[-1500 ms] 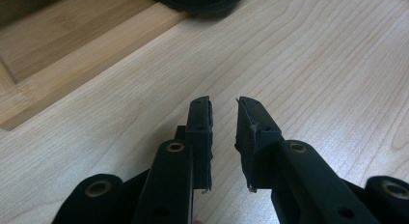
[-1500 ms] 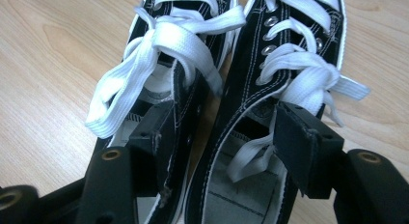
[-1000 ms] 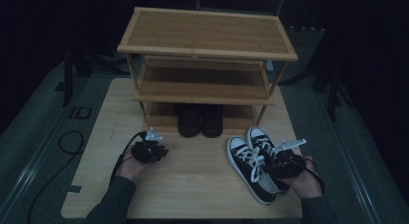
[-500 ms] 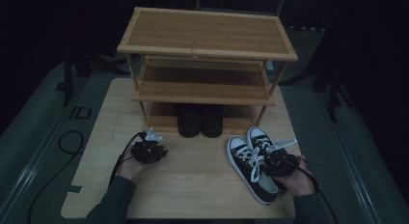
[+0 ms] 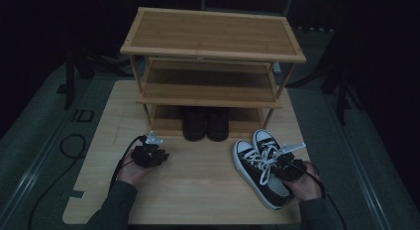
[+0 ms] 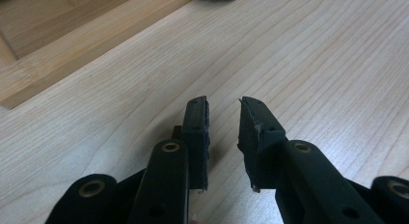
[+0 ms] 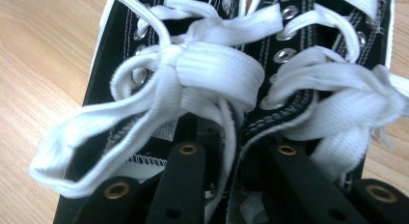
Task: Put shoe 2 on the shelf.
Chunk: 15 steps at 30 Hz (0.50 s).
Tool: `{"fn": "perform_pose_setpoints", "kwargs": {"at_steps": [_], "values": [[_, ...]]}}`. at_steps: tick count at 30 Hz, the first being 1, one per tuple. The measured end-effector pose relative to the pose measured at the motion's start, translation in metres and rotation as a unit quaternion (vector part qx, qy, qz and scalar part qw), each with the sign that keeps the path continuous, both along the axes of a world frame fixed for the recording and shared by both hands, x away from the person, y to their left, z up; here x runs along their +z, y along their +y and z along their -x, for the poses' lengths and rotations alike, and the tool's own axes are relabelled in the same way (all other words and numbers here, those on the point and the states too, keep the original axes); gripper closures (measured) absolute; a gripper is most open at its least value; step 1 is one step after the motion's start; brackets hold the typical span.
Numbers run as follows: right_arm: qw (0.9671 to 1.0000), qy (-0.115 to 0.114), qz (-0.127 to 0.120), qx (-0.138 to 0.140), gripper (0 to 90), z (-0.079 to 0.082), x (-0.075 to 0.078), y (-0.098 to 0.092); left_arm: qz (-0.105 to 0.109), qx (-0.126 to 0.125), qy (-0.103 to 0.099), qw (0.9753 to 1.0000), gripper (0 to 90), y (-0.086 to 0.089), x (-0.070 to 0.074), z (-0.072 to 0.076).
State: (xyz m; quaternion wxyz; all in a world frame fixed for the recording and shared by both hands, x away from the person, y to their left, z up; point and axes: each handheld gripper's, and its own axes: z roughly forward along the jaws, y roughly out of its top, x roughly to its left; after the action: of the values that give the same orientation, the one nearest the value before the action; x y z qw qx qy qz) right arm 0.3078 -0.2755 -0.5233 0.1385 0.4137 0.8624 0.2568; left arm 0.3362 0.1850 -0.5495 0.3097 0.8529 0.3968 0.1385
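Two sets of tongs are working over a light wooden bench (image 5: 198, 190). Left tongs (image 6: 224, 137) are hovering low over bare wood at the lower left of the high view, jaws slightly apart and holding nothing. Right tongs (image 7: 231, 151) are reaching into a pair of black canvas sneakers (image 5: 260, 163) at the lower right of the high view, jaws either side of the adjoining inner collars; whether they are clamped is not discernible, as the white laces (image 7: 202, 74) are covering the tips.

The sneakers are lying side by side on the bench, in front of a three-tier bamboo shoe rack (image 5: 213, 46). A dark pair of shoes (image 5: 205, 123) is occupying the bottom tier.

Probable hazards from here:
- A loose lace loop is lying near the jaws; catching it instead of the collars would likely let the pair drop.
- Gripping one collar alone would likely leave the second sneaker behind.
- Swinging heels could strike a rack upright.
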Motion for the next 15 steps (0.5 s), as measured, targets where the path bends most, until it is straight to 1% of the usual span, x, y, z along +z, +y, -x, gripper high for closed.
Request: {"fn": "perform_pose_setpoints", "kwargs": {"at_steps": [3,6,9,15], "values": [[0.9999,0.003,-0.017,-0.001,83.3,-0.001,0.000,-0.004,-0.003,0.004,0.000,1.0000,73.7,0.003,0.000,0.000],[0.9998,0.004,-0.019,0.002,83.3,-0.002,0.000,-0.006,-0.001,0.006,0.003,1.0000,73.7,0.005,-0.001,0.001],[0.9998,0.003,-0.020,0.004,83.4,-0.002,0.002,-0.007,-0.006,0.007,0.004,1.0000,73.7,0.008,-0.001,0.004],[0.9996,-0.003,-0.028,-0.005,83.5,-0.003,0.007,-0.013,-0.005,0.016,0.005,0.9998,72.8,0.016,-0.003,0.006]]}}
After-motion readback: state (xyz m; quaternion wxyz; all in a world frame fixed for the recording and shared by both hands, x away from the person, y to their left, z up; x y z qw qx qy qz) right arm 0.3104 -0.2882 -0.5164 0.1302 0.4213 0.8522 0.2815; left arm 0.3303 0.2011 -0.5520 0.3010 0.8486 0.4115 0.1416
